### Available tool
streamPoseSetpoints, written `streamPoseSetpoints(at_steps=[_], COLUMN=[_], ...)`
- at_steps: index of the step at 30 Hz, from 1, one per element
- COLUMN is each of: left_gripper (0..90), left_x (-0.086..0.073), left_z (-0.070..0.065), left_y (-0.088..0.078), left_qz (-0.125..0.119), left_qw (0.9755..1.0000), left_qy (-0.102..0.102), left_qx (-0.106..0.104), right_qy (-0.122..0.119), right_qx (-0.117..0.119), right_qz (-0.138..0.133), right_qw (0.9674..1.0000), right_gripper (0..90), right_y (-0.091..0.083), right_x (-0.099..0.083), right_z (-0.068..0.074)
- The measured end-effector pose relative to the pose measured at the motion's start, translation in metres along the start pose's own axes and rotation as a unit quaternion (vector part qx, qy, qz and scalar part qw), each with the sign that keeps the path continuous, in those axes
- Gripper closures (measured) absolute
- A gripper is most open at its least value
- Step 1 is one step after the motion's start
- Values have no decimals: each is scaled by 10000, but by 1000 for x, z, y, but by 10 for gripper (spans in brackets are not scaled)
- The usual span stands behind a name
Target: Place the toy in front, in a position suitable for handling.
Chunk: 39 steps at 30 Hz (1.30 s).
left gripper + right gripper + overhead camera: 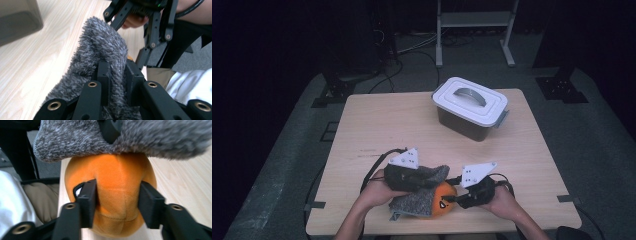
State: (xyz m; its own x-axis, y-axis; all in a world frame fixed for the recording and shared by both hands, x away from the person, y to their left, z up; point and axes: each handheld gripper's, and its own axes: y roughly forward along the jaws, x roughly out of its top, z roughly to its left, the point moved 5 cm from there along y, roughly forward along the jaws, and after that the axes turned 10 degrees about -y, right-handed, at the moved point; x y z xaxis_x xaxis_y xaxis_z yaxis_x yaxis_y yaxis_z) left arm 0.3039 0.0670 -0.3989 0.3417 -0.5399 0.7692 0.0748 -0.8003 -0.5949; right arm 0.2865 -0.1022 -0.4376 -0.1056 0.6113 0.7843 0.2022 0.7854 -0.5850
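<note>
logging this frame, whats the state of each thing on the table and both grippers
left gripper: shut on grey fuzzy sock
right gripper: jaws around orange plush toy, pads pressing its sides
grey fuzzy sock: pinched, draped over the toy
orange plush toy: on table edge, partly under sock
storage box: lid on, handle folded flat

This looks like a lab or recording studio. A lone wooden counter (pixel 377 120) stands on grey carpet (pixel 602 140) in a dark room. Cables (pixel 412 47), black stand bases (pixel 562 87) and a metal rack (pixel 474 20) surround it.
</note>
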Motion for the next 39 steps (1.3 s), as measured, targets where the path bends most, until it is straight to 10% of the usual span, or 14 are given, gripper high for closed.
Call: streamPoseSetpoints(at_steps=[8, 17, 21, 27, 36, 39], left_gripper=[757, 758, 758, 758, 754, 755], left_x=[-12, -10, -7, 3, -17, -22], left_z=[14, -1, 3, 12, 25, 24], left_y=[-14, 4, 1, -16, -7, -6], left_qz=[82, 125, 27, -321, -88, -19], left_qw=[9996, 9992, 9995, 9994, 9990, 9986], left_qy=[-183, -112, -129, -111, -446, -495], left_qx=[207, -365, -275, 94, -6, -161], right_qy=[149, 736, 583, 94, 16, 405], right_qx=[-114, 316, 103, -589, -261, -24], right_qz=[90, 32, -7, -348, -177, -159], right_qw=[9998, 9968, 9982, 9976, 9995, 9991], right_gripper=[596, 250, 519, 571, 531, 424], right_y=[-10, -3, -2, -11, -15, -20], right_x=[-17, -11, -13, -4, -24, -30], right_z=[-16, -16, -14, -24, -27, -28])
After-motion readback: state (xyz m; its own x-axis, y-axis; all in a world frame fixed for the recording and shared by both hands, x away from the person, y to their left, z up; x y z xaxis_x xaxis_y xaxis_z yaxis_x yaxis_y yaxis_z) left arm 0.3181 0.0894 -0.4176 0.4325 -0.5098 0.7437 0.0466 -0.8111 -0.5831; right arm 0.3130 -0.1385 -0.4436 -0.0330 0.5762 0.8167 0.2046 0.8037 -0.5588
